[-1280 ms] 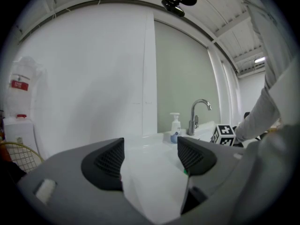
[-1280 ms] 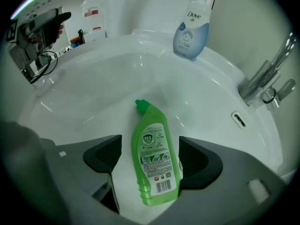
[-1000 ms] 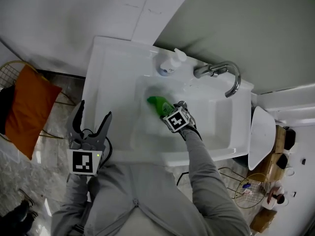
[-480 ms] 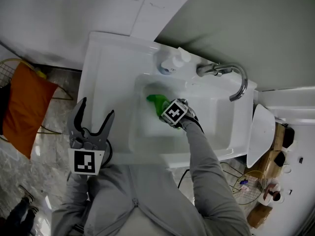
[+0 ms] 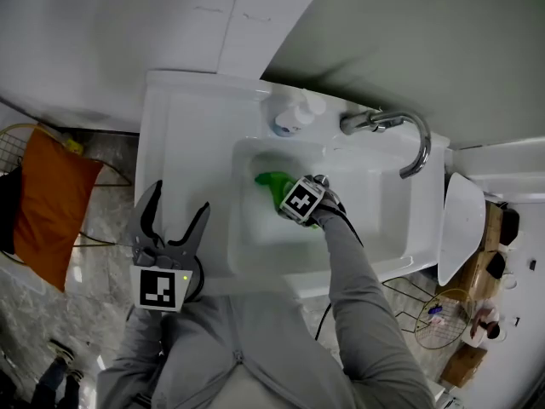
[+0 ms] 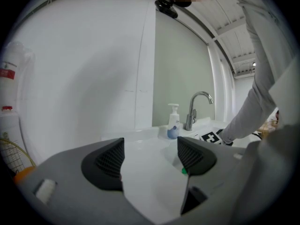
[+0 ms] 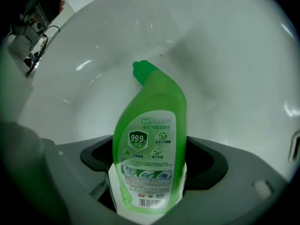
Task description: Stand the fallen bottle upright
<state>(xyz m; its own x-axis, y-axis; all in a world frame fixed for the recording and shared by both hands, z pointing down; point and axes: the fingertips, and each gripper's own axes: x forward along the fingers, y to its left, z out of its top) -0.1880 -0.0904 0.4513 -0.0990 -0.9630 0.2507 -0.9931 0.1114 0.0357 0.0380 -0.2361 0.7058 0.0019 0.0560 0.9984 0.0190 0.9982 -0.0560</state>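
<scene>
A green cleaner bottle (image 5: 271,181) is in the white sink basin (image 5: 375,220), its cap pointing toward the basin's left wall. My right gripper (image 5: 287,194) is shut on its lower body. In the right gripper view the bottle (image 7: 150,135) fills the space between the jaws of the right gripper (image 7: 150,168), label facing the camera and green cap (image 7: 143,70) toward the basin's curved wall. Whether it rests on the basin floor is hidden. My left gripper (image 5: 174,221) hangs open over the counter's front left edge, holding nothing (image 6: 151,156).
A chrome faucet (image 5: 400,135) arches over the basin's back right. A soap dispenser (image 5: 292,115) stands on the rim behind the basin, the same soap dispenser (image 6: 173,124) showing in the left gripper view. An orange cushion (image 5: 47,203) on a wire chair sits left of the counter.
The right gripper stays shut on the bottle in the basin and its wrist has turned a little. The left gripper has drifted slightly right, toward the counter.
</scene>
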